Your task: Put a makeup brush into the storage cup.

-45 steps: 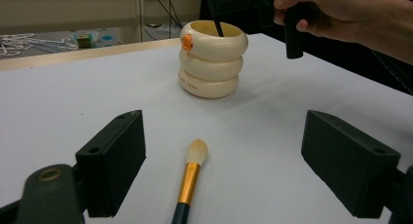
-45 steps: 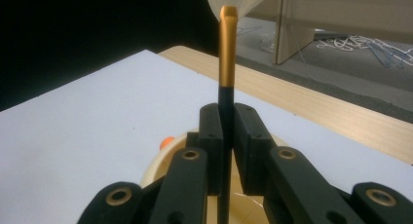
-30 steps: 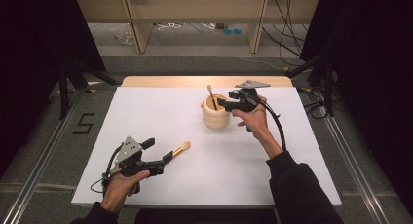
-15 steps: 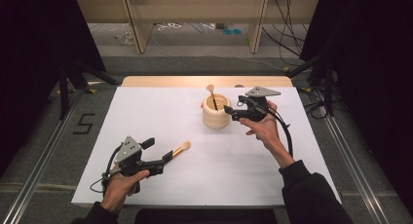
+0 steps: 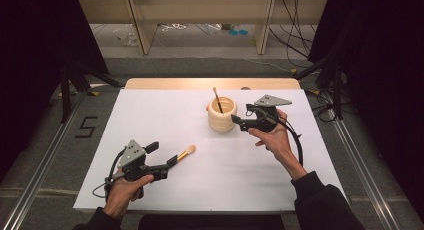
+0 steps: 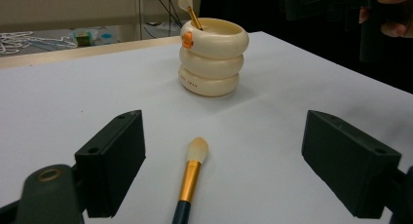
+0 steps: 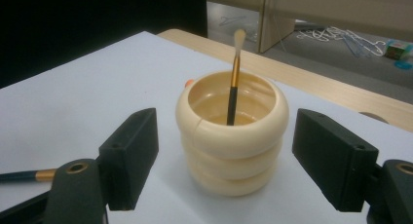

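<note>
Lying mid-frame, the brush sits between the left gripper's wide, empty jaws. At right, the right gripper has just opened wide, empty, beside the cup.

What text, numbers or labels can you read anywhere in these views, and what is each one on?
"5": dark numeral on the grey floor left of the white table, in the high view.
Small dark print low on the side of the cream ringed holder, in the left gripper view: too small and blurred to read.
No markings readable on the brushes.
</note>
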Available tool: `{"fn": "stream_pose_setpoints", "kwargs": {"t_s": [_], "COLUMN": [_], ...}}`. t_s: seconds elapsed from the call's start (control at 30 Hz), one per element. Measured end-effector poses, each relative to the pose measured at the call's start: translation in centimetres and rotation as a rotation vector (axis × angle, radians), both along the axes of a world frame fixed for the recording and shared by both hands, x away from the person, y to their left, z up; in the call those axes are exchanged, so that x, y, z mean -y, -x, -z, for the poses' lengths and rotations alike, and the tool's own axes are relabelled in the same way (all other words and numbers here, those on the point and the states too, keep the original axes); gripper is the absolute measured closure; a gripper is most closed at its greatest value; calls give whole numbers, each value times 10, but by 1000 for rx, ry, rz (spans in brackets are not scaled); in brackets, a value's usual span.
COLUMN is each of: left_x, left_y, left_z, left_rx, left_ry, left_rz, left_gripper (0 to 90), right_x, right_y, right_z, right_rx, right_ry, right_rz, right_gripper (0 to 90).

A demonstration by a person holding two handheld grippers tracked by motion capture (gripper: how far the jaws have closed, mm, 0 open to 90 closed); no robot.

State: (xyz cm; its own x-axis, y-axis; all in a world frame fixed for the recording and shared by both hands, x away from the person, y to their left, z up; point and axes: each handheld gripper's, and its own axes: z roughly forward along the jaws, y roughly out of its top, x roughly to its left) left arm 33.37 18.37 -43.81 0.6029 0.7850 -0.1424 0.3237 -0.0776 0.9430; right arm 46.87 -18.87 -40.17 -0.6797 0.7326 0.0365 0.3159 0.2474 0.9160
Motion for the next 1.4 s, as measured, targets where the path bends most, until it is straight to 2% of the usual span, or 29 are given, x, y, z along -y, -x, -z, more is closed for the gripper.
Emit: {"fn": "stream_pose_setpoints", "kwargs": {"t_s": [0.13,0.17,0.27,0.33,0.47,0.7,0.93,1.07,1.27,1.3,1.4], "left_x": [0,0,0,0,0,1,0,0,1,0,0], "left_y": [0,0,0,0,0,0,0,0,1,0,0], "left_z": [0,0,0,0,1,1,1,1,2,1,1], "left_rx": [-1,-1,-1,0,-2,-11,-5,-5,-18,-8,-9], "left_ry": [-2,-2,-4,-5,-5,3,-6,-6,1,-12,-12], "left_rz": [0,0,4,6,5,-2,2,1,-11,-3,-6], "left_gripper": [158,158,158,158,158,158,158,158,158,158,158], "right_x": [2,3,3,3,0,3,9,9,12,13,14], "right_y": [6,9,11,15,24,32,41,44,49,51,53], "right_z": [2,4,4,3,5,8,12,13,13,14,14], "right_rx": [-18,-34,-27,-22,-12,-16,-33,-25,-26,-24,-33], "right_ry": [-8,-21,-8,25,34,28,25,5,1,-5,-7], "right_rz": [-4,-6,-9,-9,-23,-24,-27,-27,-35,-32,-37], "right_gripper": [258,258,254,252,250,248,247,248,244,242,239]}}
